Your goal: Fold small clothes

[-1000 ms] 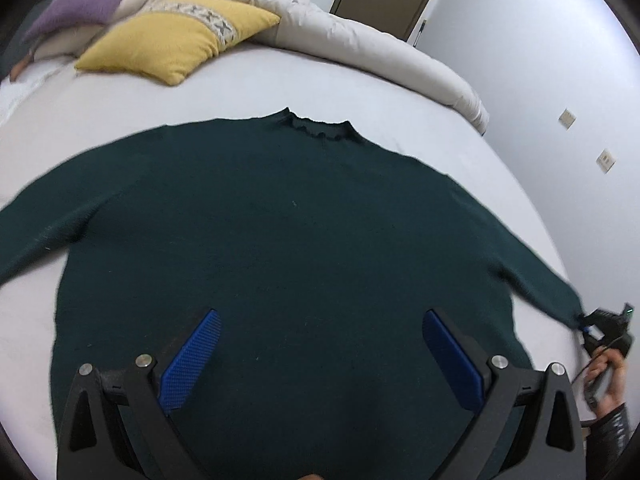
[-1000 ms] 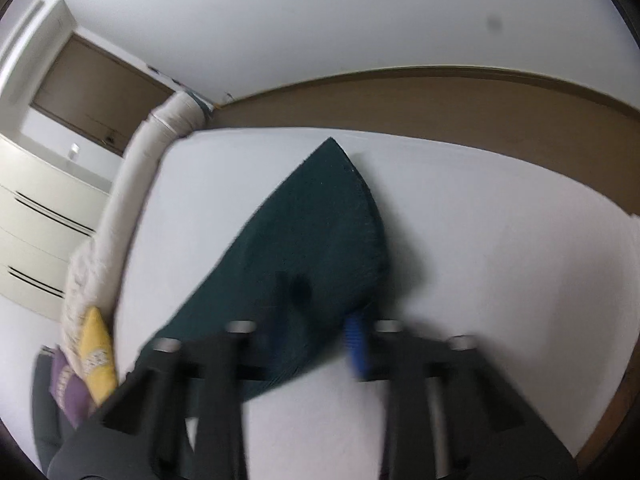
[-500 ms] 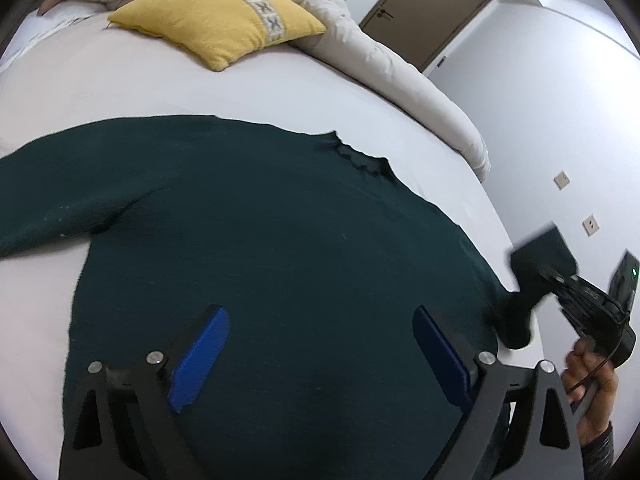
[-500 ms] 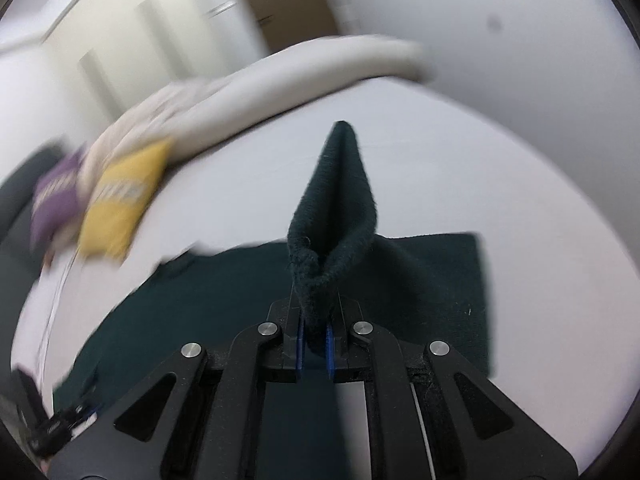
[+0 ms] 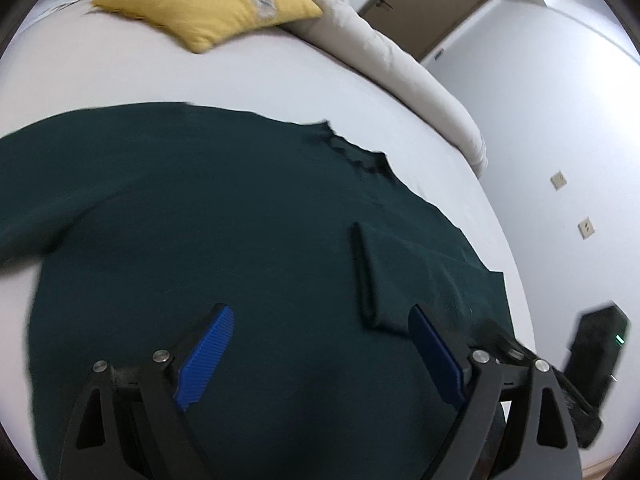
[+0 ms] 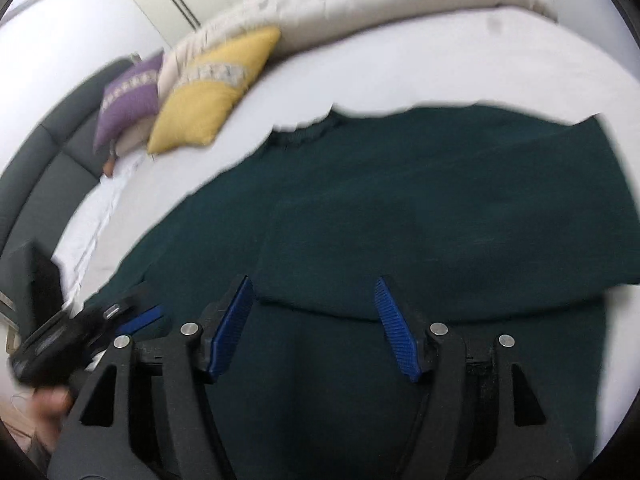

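A dark green sweater (image 5: 224, 216) lies flat on the white bed (image 5: 280, 80), collar toward the pillows. Its right sleeve (image 5: 400, 276) is folded across the body, cuff pointing inward. The left sleeve (image 5: 36, 200) still stretches out to the left. My left gripper (image 5: 320, 344) is open and empty above the sweater's lower part. My right gripper (image 6: 312, 320) is open and empty, hovering just over the cuff end of the folded sleeve (image 6: 420, 240). The sweater fills the right wrist view (image 6: 400, 380). The left gripper shows there too, low at the left (image 6: 132, 316).
A yellow pillow (image 5: 208, 0) and a rolled cream duvet (image 5: 392, 64) lie at the head of the bed. A purple pillow (image 6: 128, 100) and a dark sofa (image 6: 36, 184) show in the right wrist view. The bed's right edge (image 5: 516, 264) is close to the wall.
My right gripper carried the right sleeve over the sweater's body, laid it down and opened. My left gripper stayed open and shifted slightly toward the sweater.
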Demonstrator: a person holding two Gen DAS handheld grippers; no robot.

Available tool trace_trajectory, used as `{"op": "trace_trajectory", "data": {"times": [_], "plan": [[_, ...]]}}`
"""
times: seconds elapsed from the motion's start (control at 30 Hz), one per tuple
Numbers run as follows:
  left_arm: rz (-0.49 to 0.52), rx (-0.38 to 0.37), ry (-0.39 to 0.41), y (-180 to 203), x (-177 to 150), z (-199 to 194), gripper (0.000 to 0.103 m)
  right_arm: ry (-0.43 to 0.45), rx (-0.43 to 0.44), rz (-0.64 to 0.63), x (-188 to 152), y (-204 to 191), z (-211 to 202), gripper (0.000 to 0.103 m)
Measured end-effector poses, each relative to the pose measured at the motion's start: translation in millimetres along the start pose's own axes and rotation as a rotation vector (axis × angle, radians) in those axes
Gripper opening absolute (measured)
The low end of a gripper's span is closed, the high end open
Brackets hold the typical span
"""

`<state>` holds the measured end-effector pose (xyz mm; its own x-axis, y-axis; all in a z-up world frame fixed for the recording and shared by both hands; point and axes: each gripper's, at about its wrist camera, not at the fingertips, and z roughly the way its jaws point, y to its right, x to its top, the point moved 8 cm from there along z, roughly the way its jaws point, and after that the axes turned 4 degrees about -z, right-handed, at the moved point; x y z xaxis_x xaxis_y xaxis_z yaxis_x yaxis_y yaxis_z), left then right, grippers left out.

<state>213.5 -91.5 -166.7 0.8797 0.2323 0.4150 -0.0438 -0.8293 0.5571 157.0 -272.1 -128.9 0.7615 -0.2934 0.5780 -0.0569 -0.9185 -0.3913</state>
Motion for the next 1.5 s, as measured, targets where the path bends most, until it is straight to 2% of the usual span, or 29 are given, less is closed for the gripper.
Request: {"op": "trace_trajectory", "data": {"times": [0.03, 0.13, 0.2, 0.27, 0.3, 0.33, 0.37, 0.4, 0.47, 0.57, 0.67, 0.77, 0.87, 0.97, 1.07, 1.13, 1.17, 1.23, 1.33, 1.43, 1.5], "plan": [[0.018, 0.009, -0.010, 9, 3, 11, 0.090, 0.023, -0.026, 0.022, -1, 18, -22, 0.062], [0.073, 0.033, -0.065, 33, 10, 49, 0.076, 0.094, -0.111, 0.082, 12, 71, -55, 0.062], [0.104, 0.066, -0.117, 44, 9, 75, 0.057, 0.114, -0.144, 0.146, 21, 107, -66, 0.062], [0.149, 0.118, -0.105, 50, 11, 87, 0.049, 0.114, -0.170, 0.210, 32, 142, -66, 0.062], [0.170, 0.138, -0.102, 54, 13, 90, 0.037, 0.117, -0.185, 0.239, 34, 158, -67, 0.062], [0.174, 0.145, -0.106, 56, 15, 92, 0.030, 0.120, -0.191, 0.253, 36, 165, -65, 0.062], [0.169, 0.140, -0.103, 57, 18, 90, 0.014, 0.122, -0.196, 0.266, 36, 175, -66, 0.062], [0.170, 0.136, -0.094, 58, 22, 86, 0.009, 0.122, -0.200, 0.276, 39, 183, -63, 0.062], [0.163, 0.100, -0.064, 59, 31, 73, 0.009, 0.122, -0.196, 0.293, 33, 198, -54, 0.062], [0.176, 0.097, 0.015, 54, 46, 50, 0.008, 0.115, -0.189, 0.313, 36, 208, -44, 0.062], [0.143, 0.109, 0.078, 34, 63, 36, 0.008, 0.101, -0.181, 0.330, 44, 216, -34, 0.062], [0.098, 0.118, 0.056, 8, 65, 43, 0.008, 0.070, -0.179, 0.336, 53, 213, -14, 0.062], [0.099, 0.153, 0.028, -10, 55, 54, 0.008, 0.033, -0.177, 0.313, 60, 205, 7, 0.061], [0.091, 0.147, 0.034, -18, 50, 54, 0.008, 0.014, -0.199, 0.282, 65, 202, 22, 0.057], [0.092, 0.142, 0.052, -19, 51, 47, 0.008, -0.006, -0.231, 0.262, 72, 205, 35, 0.043], [0.097, 0.145, 0.070, -21, 53, 41, 0.008, -0.033, -0.255, 0.228, 76, 205, 39, 0.015], [0.096, 0.144, 0.076, -20, 54, 39, 0.008, -0.046, -0.262, 0.208, 77, 204, 41, 0.012], [0.100, 0.144, 0.093, -19, 55, 36, 0.008, -0.039, -0.259, 0.208, 80, 202, 37, 0.007], [0.118, 0.163, 0.118, -16, 60, 36, 0.008, 0.005, -0.254, 0.186, 89, 193, 28, 0.006], [0.113, 0.194, 0.082, -27, 58, 55, 0.008, -0.039, -0.299, 0.185, 84, 203, 47, 0.006], [0.130, 0.198, 0.083, -30, 57, 60, 0.009, -0.032, -0.281, 0.199, 81, 209, 54, 0.005]]}}
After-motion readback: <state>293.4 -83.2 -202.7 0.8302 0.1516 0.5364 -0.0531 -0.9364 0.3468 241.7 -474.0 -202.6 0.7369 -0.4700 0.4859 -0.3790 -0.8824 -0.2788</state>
